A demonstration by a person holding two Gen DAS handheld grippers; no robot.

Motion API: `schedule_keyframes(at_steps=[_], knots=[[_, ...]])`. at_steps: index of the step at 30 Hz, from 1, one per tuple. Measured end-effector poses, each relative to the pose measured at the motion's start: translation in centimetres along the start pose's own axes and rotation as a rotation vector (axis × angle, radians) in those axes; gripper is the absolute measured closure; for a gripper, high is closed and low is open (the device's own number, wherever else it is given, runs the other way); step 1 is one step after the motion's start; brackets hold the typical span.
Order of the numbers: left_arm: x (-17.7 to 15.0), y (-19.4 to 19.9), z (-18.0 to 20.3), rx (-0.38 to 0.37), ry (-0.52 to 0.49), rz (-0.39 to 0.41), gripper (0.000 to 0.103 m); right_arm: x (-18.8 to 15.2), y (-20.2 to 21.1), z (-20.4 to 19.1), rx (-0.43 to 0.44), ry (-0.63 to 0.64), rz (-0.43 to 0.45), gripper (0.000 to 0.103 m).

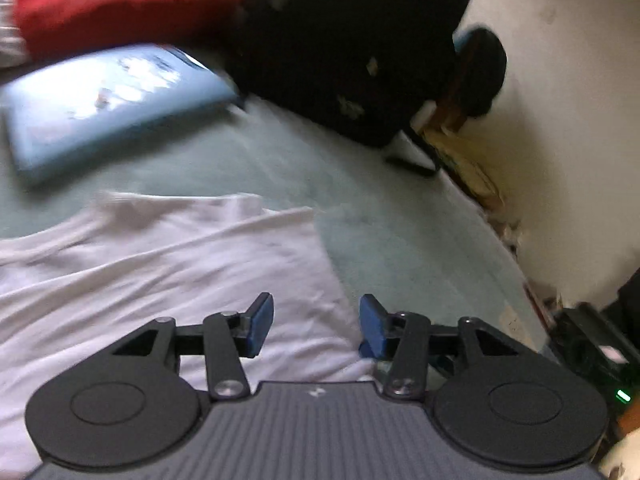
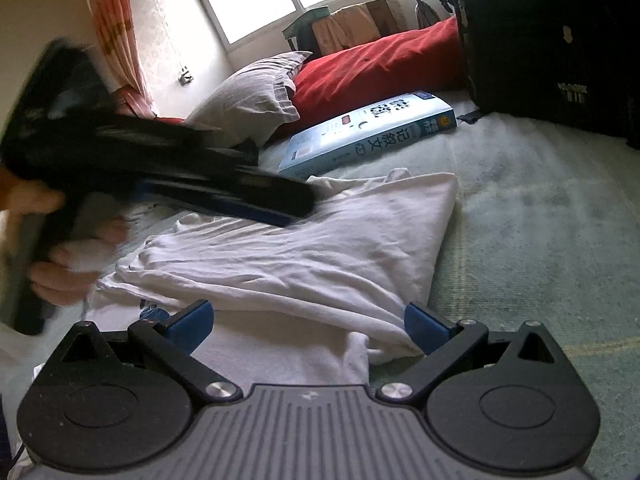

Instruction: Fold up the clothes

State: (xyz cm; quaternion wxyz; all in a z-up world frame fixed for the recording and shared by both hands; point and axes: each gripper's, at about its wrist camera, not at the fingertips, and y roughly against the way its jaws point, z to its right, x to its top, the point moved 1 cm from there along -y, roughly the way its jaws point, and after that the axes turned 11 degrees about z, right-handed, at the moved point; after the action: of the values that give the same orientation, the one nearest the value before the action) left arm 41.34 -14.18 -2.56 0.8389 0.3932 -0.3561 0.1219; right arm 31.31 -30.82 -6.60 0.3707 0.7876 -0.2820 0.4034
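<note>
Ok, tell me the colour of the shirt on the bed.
White shirt, clearest in the right wrist view.

shirt on the bed, book and pillows behind it

the shirt (image 2: 288, 264) lies folded on the bed (image 2: 540, 208). behind it lies a book (image 2: 368, 136), and behind that two pillows (image 2: 256, 96) side by side, with a bag (image 2: 552, 40) to their right. the left gripper (image 2: 280, 204) reaches in from the left over the shirt's far edge. the right gripper (image 2: 308, 326) sits at the near edge, fingers (image 2: 192, 320) apart over the cloth.
</note>
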Motion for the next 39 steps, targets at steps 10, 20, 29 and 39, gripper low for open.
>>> schedule_keyframes(at_steps=[10,20,29,39], knots=[[3.0,-7.8,0.4,-0.045,0.05,-0.027,0.048,0.0,0.1,0.6,-0.03,-0.026,0.001,0.0],[2.9,-6.1,-2.1,0.05,0.033,0.066,0.041,0.0,0.6,0.3,-0.026,-0.032,0.022,0.0],[4.2,-0.3,-1.1,0.167,-0.08,0.139,0.041,0.4,1.1,0.7,-0.006,-0.051,0.039,0.0],[1.1,21.1,-0.2,0.421,-0.246,0.105,0.028,1.4,4.0,-1.6,-0.048,-0.068,0.04,0.0]])
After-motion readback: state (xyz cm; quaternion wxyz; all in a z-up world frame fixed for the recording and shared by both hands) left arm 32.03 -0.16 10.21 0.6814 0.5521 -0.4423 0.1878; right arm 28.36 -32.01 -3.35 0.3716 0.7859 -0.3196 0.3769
